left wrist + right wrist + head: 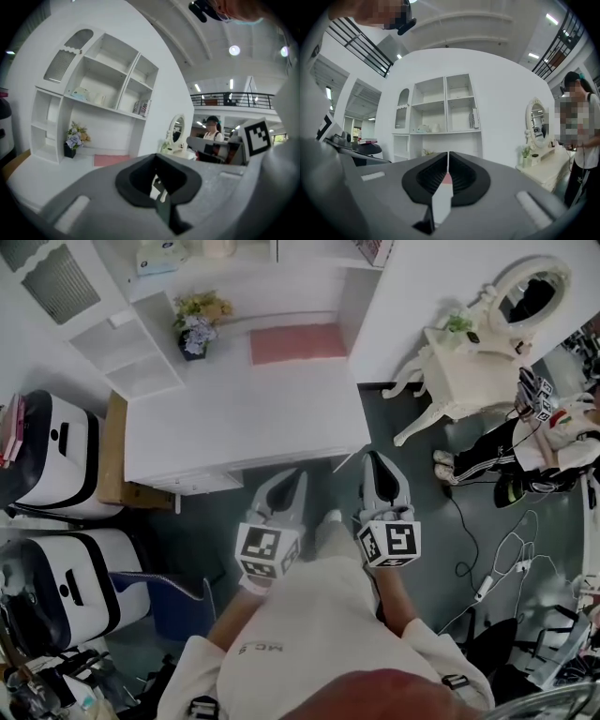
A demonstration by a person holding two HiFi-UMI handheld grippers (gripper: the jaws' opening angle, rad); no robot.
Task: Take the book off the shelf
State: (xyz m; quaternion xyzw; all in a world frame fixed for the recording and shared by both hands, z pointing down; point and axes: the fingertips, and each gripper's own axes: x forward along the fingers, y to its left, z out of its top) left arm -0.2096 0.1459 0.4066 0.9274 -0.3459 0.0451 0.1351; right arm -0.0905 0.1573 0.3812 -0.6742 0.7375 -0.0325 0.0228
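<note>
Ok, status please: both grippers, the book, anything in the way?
Both shut and empty: left gripper, right gripper, low before the desk. Book stands in the lower right compartment of the shelf, untouched. Nothing seen in front of it.

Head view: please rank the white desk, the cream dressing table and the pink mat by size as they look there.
1. white desk
2. cream dressing table
3. pink mat
Apparent size only.

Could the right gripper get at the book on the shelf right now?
Probably not yet: the right gripper, jaws shut, sits at the near side of the desk, and the book stands in a shelf compartment across it. The way looks clear.
</note>
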